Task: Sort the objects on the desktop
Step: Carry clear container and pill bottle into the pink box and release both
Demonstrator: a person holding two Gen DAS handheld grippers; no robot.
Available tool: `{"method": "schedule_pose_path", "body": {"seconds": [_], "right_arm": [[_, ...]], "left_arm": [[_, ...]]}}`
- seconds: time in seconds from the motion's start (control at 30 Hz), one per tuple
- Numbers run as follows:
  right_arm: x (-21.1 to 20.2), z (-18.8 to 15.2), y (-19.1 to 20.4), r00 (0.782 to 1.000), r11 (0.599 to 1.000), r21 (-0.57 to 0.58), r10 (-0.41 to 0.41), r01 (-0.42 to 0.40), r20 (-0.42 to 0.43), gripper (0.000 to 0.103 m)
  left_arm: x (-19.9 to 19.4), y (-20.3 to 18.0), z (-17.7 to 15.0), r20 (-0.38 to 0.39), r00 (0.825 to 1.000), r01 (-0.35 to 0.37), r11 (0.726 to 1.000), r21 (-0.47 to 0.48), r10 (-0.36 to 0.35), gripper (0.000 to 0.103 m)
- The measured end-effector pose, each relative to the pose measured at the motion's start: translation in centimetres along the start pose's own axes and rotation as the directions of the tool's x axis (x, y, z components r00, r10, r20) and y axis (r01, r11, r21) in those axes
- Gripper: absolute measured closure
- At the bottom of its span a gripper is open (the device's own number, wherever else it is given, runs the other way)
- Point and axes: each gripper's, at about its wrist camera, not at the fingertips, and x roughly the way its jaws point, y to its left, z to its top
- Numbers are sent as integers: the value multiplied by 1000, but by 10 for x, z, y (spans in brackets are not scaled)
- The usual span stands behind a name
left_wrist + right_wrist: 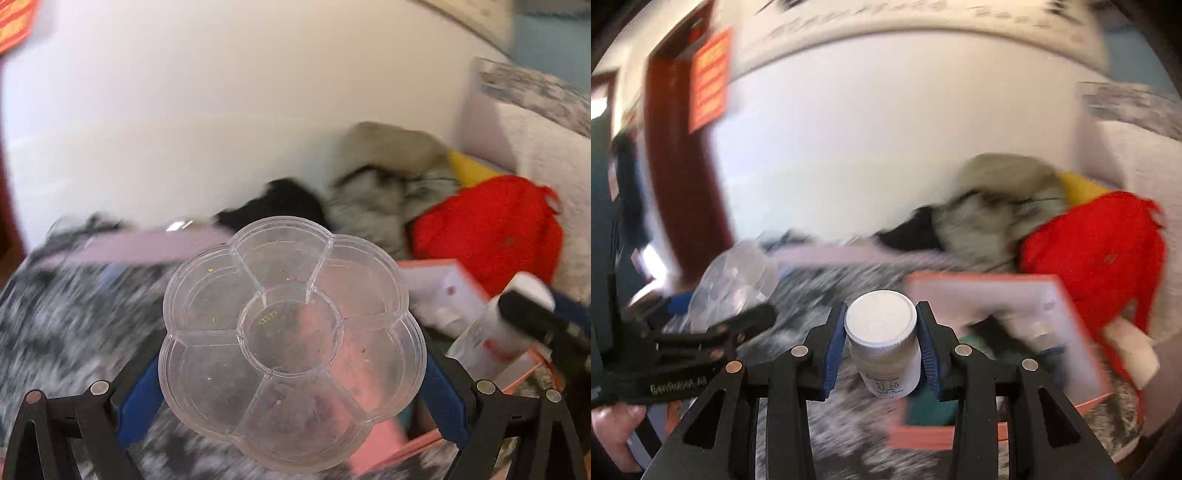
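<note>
I've got the left gripper (291, 354) clamped on the clear flower-shaped tray (288, 339) | right gripper (882, 347) clamped on the white-capped bottle (884, 343), both lifted above the pink box (1082, 317)

Flower-shaped tray (291, 343): clear glossy plastic, scuffed. Bottle (884, 343): white smooth plastic, ribbed matt cap. Red garment (491, 229): fuzzy knit cloth. Box (1067, 295): matt pink card

- The patterned surface (66, 314) beneath everything is smeared by motion blur; its print cannot be made out.
- The clothes pile (990, 218) is blurred into shapeless patches.
- The pill bottle (884, 343) label is too small to read.
- The pink box (1027, 321) has streaked contents.
</note>
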Motion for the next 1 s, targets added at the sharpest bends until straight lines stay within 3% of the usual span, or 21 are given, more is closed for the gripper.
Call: {"method": "schedule_pose_path", "body": {"seconds": [0.13, 0.27, 0.4, 0.47, 0.5, 0.53, 0.57, 0.6, 0.67, 0.77, 0.83, 1.0], "right_arm": [[-3, 19, -78, 993, 985, 140, -110, 104, 32, 63], [14, 16, -140, 980, 947, 260, -198, 191, 2, 63], [41, 11, -170, 983, 934, 307, -181, 184, -39, 63], [59, 9, -181, 985, 929, 328, -166, 174, -52, 61], [72, 8, -186, 983, 928, 325, -169, 184, -77, 55], [83, 6, -191, 979, 925, 324, -178, 201, -98, 30], [88, 2, -196, 971, 913, 333, -211, 236, -109, 14], [90, -1, -200, 964, 902, 341, -238, 264, -116, 12], [84, -4, -203, 963, 893, 360, -253, 271, -98, 12], [70, -5, -197, 962, 891, 365, -266, 270, -63, 12], [65, -4, -185, 963, 903, 339, -265, 264, -45, 12], [48, 2, -130, 972, 942, 248, -236, 226, 8, 10]], "left_arm": [[44, -54, 27, -24, 998, 63, 996, 68, -61, 6], [97, -90, 30, -91, 993, 87, 988, 128, -76, 6], [146, -104, 26, -164, 985, 70, 988, 138, -47, 5], [173, -103, 23, -233, 972, 46, 991, 125, -16, 5], [183, -100, 20, -268, 963, 27, 993, 117, 5, 5], [191, -97, 15, -298, 954, 10, 994, 109, 23, 5], [198, -93, 11, -325, 945, -6, 995, 102, 39, 5], [201, -91, 7, -340, 940, -10, 996, 93, 41, 5], [195, -83, 2, -329, 944, -3, 998, 70, 26, 5], [158, -80, 4, -211, 977, -21, 998, 66, 34, 5], [131, -78, 9, -135, 990, -30, 997, 65, 39, 4], [61, -60, 15, 15, 995, -98, 994, 53, 98, 1]]}}
